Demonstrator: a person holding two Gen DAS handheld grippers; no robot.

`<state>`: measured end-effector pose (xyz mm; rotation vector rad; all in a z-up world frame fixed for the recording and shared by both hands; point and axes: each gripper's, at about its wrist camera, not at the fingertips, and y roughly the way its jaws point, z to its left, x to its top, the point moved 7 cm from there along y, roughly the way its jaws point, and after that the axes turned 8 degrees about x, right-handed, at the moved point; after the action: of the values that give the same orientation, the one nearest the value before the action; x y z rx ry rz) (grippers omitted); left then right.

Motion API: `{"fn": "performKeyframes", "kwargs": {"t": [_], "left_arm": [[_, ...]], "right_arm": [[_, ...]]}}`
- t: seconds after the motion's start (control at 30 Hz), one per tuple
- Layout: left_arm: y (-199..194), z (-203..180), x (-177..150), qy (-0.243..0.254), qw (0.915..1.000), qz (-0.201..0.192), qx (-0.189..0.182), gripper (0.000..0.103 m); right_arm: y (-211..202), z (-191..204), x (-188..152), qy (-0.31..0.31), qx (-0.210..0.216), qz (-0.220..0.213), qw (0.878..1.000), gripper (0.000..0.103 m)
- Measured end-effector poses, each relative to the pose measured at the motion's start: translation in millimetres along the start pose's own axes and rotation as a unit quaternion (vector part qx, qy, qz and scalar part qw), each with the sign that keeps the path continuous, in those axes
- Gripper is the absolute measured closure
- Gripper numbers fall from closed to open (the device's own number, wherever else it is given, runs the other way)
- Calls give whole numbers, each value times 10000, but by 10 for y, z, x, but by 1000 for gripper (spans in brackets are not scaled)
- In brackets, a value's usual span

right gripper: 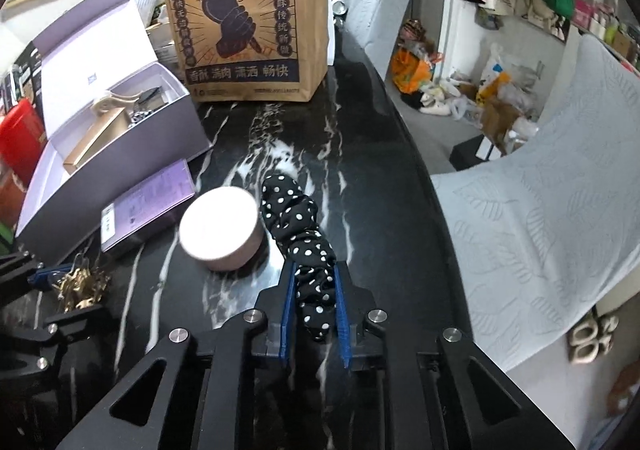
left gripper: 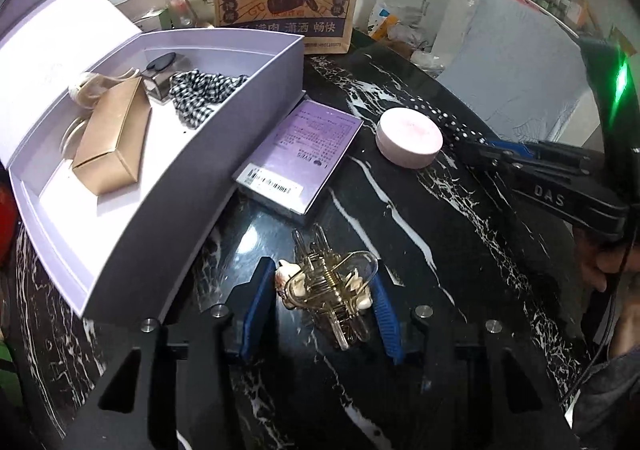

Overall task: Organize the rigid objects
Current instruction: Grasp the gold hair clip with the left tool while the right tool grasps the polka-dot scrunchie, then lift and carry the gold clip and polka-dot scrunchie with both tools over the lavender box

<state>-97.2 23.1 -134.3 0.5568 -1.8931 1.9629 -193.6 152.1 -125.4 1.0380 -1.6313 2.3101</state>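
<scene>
On the black marbled table, my left gripper [left gripper: 320, 290] is shut on a gold wire hair claw with shell trim [left gripper: 332, 286]; its blue pads press both sides. My right gripper [right gripper: 316, 290] is shut on a black polka-dot scrunchie [right gripper: 298, 217] that stretches away from the fingers. The same right gripper [left gripper: 492, 153] shows at the right of the left wrist view. A round pink tin [left gripper: 409, 137] [right gripper: 220, 228] lies beside the scrunchie. A flat purple box [left gripper: 298, 157] [right gripper: 148, 201] lies against the open lilac gift box [left gripper: 224, 153] [right gripper: 120, 153].
Inside the gift box lie a kraft carton [left gripper: 114, 141], a checked cloth [left gripper: 200, 93] and a small metal case [left gripper: 164, 83]. A tall paper bag [right gripper: 244, 13] stands at the table's far end. Light-covered chairs [right gripper: 540, 217] flank the right edge.
</scene>
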Motion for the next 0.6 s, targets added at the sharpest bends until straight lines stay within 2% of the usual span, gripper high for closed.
{"fn": "performKeyframes", "kwargs": {"t": [0.33,0.6], "left_arm": [[-127,97,-198,-149,9999,-46,-69,56],[-209,62,-340,29,10000,-82,-49,56]], "right_arm": [[-304,155,-411,218,-144,37,9997,86],[-497,466,-763,111,132,214,9996,86]]}}
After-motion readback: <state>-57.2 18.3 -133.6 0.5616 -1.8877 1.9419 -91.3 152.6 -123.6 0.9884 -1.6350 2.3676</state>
